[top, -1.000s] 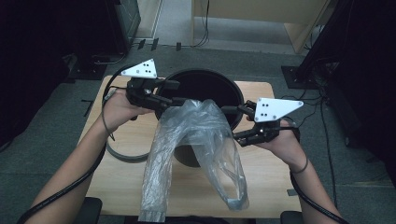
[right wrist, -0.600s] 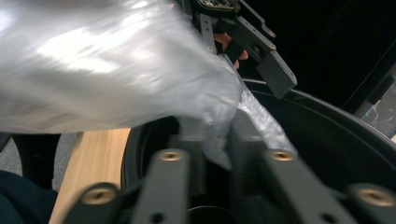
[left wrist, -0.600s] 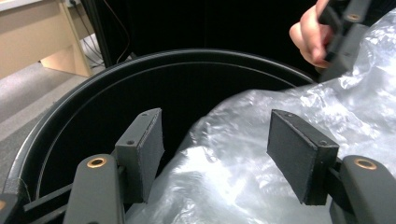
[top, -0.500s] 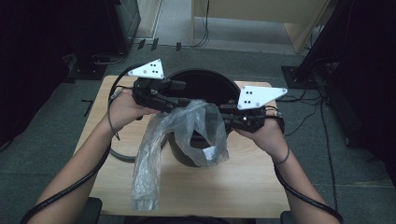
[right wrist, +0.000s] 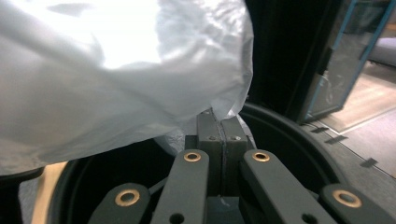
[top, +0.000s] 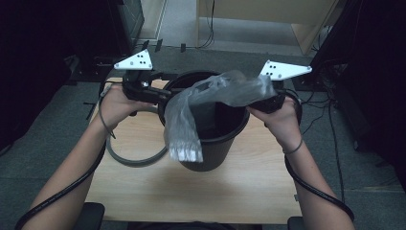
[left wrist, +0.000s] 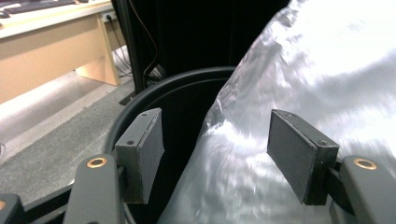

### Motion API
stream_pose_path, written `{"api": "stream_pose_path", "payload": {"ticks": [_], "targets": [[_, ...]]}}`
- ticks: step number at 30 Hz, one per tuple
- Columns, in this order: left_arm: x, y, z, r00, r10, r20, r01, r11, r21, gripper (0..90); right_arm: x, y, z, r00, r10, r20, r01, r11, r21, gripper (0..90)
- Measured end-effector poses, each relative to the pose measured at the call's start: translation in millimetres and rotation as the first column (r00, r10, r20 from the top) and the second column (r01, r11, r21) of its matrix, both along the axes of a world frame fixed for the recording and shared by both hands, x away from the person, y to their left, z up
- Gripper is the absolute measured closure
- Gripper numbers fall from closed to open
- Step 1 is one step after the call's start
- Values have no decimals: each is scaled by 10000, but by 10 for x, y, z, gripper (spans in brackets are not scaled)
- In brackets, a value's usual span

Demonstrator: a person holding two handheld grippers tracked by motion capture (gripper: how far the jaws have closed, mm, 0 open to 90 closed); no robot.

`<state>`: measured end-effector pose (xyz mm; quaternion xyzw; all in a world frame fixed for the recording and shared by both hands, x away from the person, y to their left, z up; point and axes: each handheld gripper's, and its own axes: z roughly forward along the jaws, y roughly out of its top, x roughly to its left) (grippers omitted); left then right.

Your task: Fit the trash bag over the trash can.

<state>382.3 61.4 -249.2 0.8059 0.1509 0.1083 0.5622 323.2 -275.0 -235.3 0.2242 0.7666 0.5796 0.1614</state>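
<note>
A: Where is the clear plastic bag [top: 210, 103]?

B: It stretches across the mouth of the black bin [top: 210, 143] on the wooden worktop [top: 143, 187], 1 end hanging over the bin's front rim.

A: And the 2 grippers?

B: The right gripper [right wrist: 221, 122] has its jaws pressed together, pinching the bag's edge. The left gripper [left wrist: 215, 154] has its jaws apart, with bag film between them, unclamped.

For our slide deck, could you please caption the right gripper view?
Right gripper, jaws shut on a clear plastic bag, holds it above the black bin.
</note>
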Motion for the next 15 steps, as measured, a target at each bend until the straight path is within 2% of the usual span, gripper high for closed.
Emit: {"api": "stream_pose_path", "payload": {"ticks": [3, 7, 15], "targets": [[4, 42, 4, 9999, 150, 80, -150, 9999, -17, 352, 51, -73, 28, 9993, -385, -42, 385, 9992, 106, 900], [-2, 88, 6, 9996, 230, 137, -229, 9997, -71, 352, 121, -175, 40, 9968, -716, -365, 732, 9962, 465, 900], [-58, 98, 29, 9996, 75, 267, -68, 9996, -266, 338, 297, -259, 60, 9848, -1651, -535, 1666, 9857, 251, 900]]}}
